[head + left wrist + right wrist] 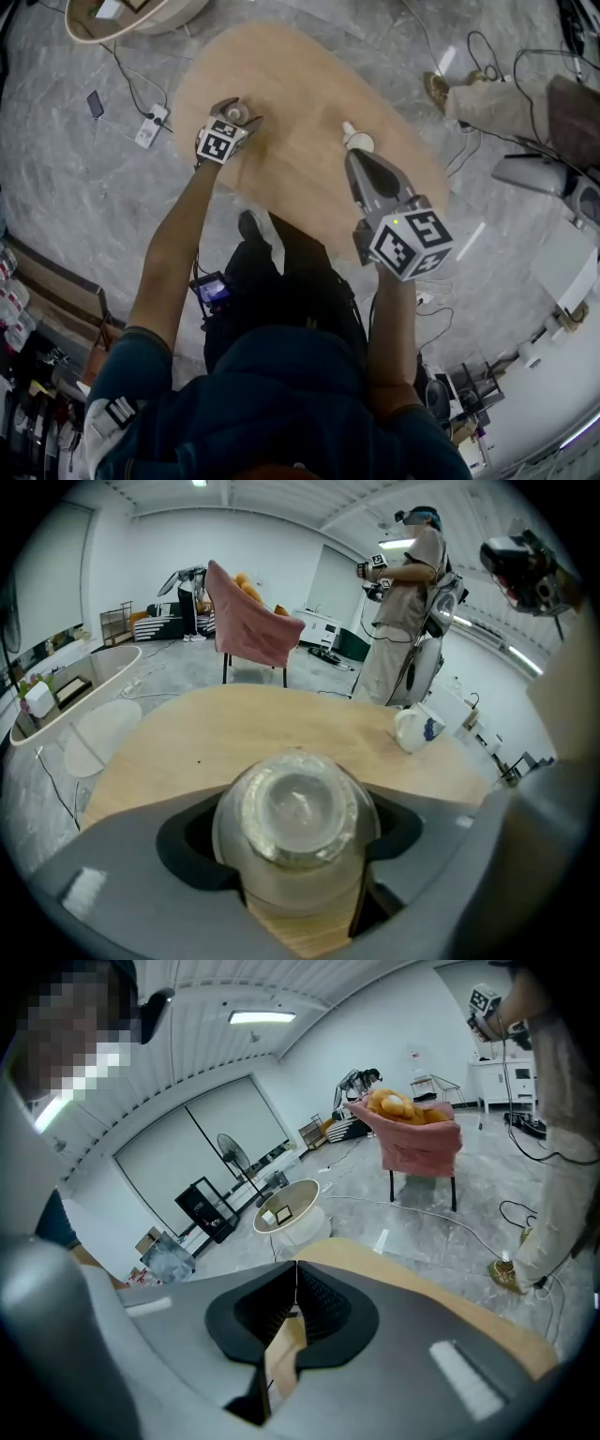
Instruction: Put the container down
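The left tongs [296,847] stand wide, clamped on the glass jar [295,808] over the desk [234,728]. The right tongs [292,1324] are closed, empty. I judge setting-down comes next: lower, then release.

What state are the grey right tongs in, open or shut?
Shut: in the right gripper view, the grey right tongs have their dark jaws meeting tip to tip, with nothing between them.

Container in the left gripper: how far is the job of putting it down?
Done: the container is over the wooden table. In hand: the left gripper clamps its sides; contact with the table is unclear. Left: set it down, open the jaws. The right gripper is shut, empty.
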Demonstrator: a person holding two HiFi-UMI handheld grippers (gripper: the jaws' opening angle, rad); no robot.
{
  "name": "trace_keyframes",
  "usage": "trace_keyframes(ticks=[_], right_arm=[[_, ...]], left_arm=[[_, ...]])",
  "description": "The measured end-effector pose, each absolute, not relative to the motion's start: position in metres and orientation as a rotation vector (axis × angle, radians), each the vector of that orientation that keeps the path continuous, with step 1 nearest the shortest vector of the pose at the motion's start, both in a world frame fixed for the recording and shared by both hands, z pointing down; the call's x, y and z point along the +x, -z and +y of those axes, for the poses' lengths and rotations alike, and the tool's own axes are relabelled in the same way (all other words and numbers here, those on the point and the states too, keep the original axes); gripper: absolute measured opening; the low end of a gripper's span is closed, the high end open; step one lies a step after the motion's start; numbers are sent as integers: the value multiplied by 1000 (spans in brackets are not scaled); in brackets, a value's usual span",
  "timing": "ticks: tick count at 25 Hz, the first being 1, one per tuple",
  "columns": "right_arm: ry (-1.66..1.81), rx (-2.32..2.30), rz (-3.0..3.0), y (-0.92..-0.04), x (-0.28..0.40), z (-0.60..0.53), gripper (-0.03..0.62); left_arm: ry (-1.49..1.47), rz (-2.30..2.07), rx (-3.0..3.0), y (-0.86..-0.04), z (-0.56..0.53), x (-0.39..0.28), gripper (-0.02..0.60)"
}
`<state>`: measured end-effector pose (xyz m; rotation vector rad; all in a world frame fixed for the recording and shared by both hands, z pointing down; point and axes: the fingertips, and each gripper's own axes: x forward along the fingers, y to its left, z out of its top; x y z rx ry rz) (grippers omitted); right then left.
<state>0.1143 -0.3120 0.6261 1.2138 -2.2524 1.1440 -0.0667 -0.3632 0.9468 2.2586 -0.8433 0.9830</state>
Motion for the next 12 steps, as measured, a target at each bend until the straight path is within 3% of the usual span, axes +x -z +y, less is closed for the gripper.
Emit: trace_keyframes(ticks=[12], right_arm=[[-1160, 1211, -2247, -630, 112, -306, 11]], left_arm=[[-1133, -838, 2301, -979, -352, -64, 339]])
